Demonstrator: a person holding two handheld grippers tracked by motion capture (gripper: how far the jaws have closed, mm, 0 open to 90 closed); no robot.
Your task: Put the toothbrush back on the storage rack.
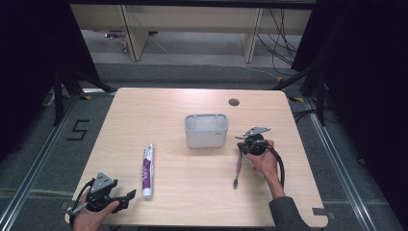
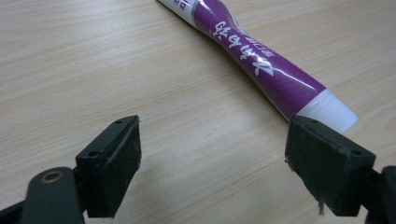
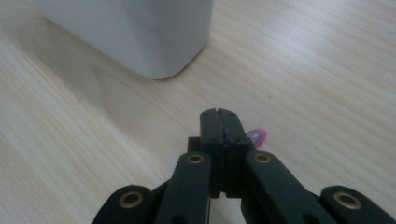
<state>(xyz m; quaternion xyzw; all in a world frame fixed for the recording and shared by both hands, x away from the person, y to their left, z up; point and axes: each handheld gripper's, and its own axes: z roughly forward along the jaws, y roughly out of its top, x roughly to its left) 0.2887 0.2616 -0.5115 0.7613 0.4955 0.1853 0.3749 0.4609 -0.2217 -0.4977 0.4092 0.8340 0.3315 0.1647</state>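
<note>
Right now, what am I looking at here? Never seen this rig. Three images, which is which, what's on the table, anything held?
No robot arm: a person holds a two-jaw gripper in each hand. The high view looks down on the table; the other two come from cameras riding on each gripper.

On the table: a white container, a purple toothpaste tube and a pink toothbrush.

The left gripper is open and empty, its jaws just short of the tube's cap. The right gripper is shut on the toothbrush, whose pink tip peeks out beside the jaws, near the container.
</note>
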